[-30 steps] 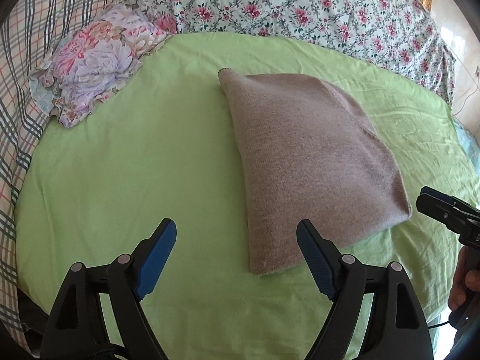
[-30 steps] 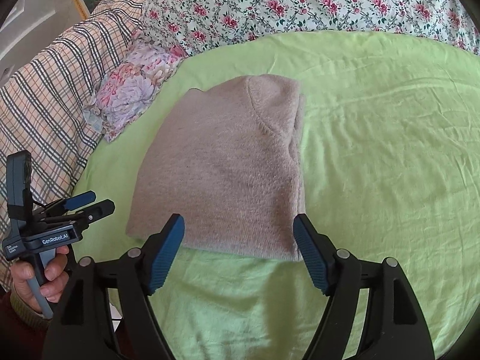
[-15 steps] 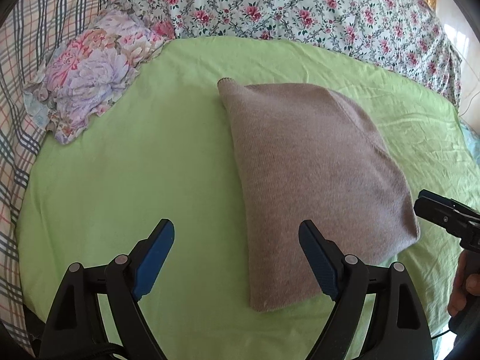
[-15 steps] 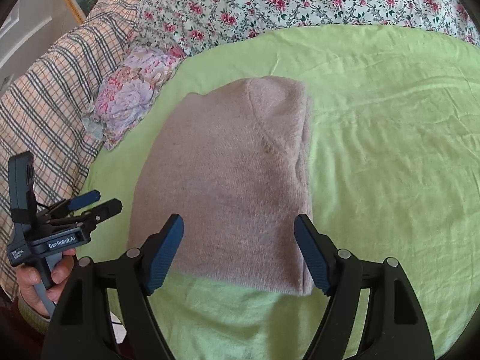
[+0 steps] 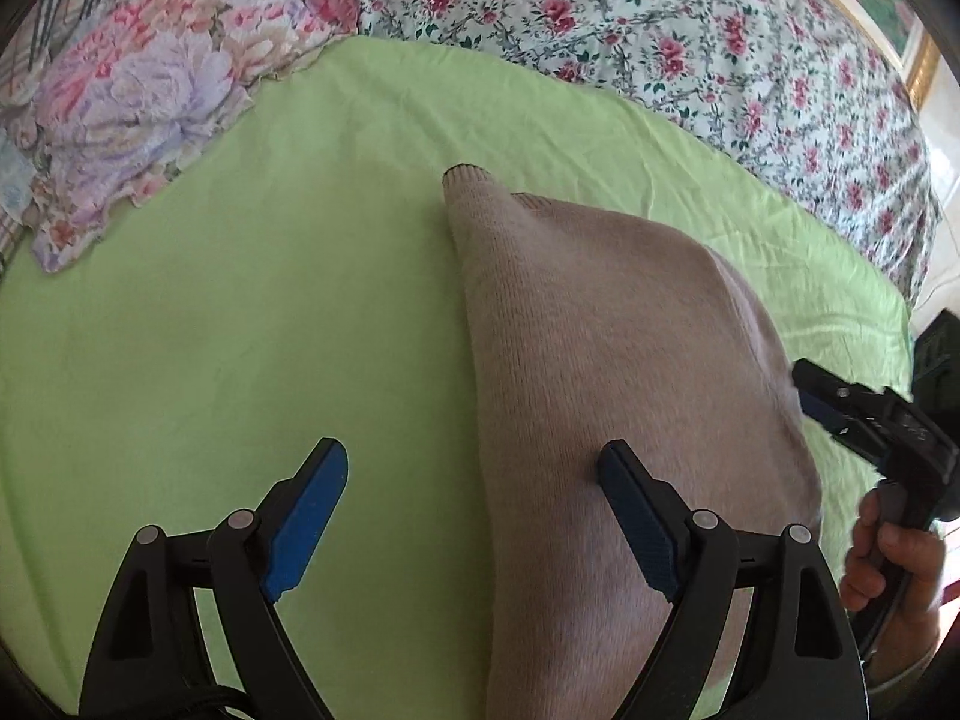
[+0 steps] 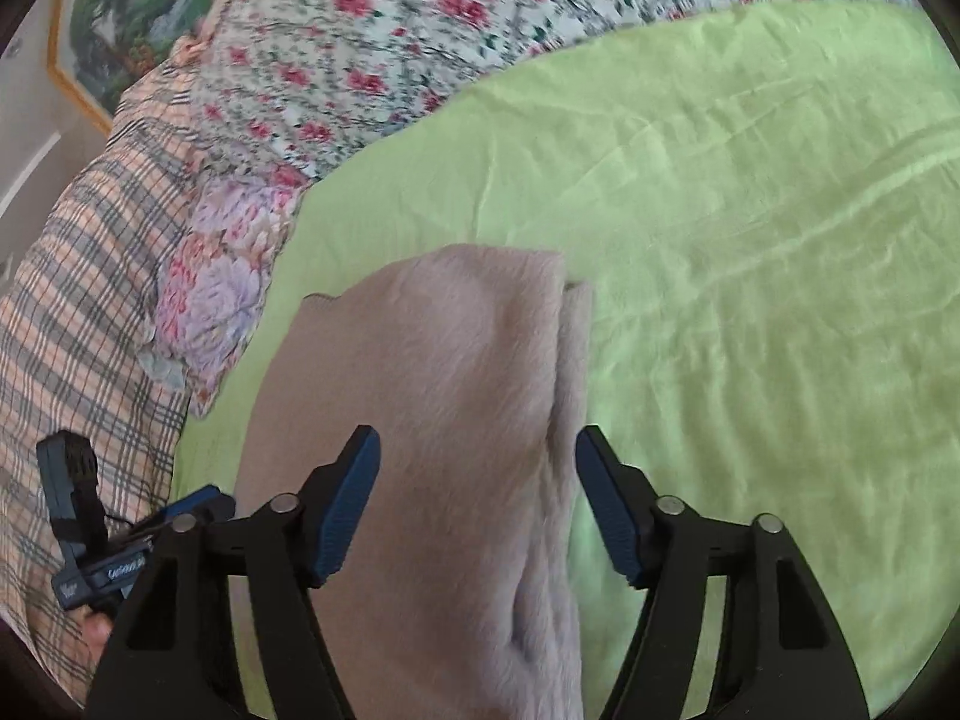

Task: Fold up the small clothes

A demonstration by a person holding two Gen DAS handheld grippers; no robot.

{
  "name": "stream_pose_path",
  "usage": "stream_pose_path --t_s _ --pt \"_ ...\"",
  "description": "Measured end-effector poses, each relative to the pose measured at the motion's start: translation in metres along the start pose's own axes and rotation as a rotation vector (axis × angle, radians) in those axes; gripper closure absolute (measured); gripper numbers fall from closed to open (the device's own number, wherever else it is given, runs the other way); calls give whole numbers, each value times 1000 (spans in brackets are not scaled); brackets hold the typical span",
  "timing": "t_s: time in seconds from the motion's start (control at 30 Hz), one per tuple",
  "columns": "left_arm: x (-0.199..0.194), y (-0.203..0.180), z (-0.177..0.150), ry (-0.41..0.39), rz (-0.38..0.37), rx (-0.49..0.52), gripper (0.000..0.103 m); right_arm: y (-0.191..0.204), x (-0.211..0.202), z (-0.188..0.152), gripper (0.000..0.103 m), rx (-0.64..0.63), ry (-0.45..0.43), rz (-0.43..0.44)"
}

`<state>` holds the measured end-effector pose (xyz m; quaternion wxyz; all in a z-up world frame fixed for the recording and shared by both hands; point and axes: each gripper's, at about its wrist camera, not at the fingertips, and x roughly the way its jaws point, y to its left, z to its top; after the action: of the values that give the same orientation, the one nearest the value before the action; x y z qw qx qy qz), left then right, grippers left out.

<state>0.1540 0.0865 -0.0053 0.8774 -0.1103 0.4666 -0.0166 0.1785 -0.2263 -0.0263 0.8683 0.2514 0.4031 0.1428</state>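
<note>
A folded beige knit garment (image 5: 612, 360) lies flat on the green sheet (image 5: 240, 312). My left gripper (image 5: 474, 474) hovers open over the garment's left edge, one blue pad above the sheet and the other above the knit. In the right wrist view the same garment (image 6: 432, 396) runs under my right gripper (image 6: 477, 462), which straddles its right folded edge. Its jaws are closing, with the cloth between them, and the pads stand apart from it. Each gripper shows at the edge of the other's view: the right gripper (image 5: 852, 414) held in a hand, the left gripper (image 6: 180, 510).
A floral pillow (image 5: 138, 96) lies at the sheet's far left corner. A flowered quilt (image 5: 690, 30) borders the far side, and a plaid cover (image 6: 78, 312) lies to the left. A framed picture (image 6: 114, 30) hangs on the wall behind.
Both grippers moved forward over the garment, which now reaches under them. The right gripper's jaws have narrowed. The garment has not shifted on the sheet.
</note>
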Motion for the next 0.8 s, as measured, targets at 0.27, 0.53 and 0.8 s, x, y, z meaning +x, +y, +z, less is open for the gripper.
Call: stream_pose_path --t_s 0.27,0.53,0.8 --pt "23 -1 17 6 73 41 16 12 7 15 95 -65 -14 -21" --pt "35 -1 18 26 67 52 15 5 12 13 85 -53 1 -87" --pt "-4 -6 -2 -9 71 68 16 38 -45 -15 66 -127 -62 -67"
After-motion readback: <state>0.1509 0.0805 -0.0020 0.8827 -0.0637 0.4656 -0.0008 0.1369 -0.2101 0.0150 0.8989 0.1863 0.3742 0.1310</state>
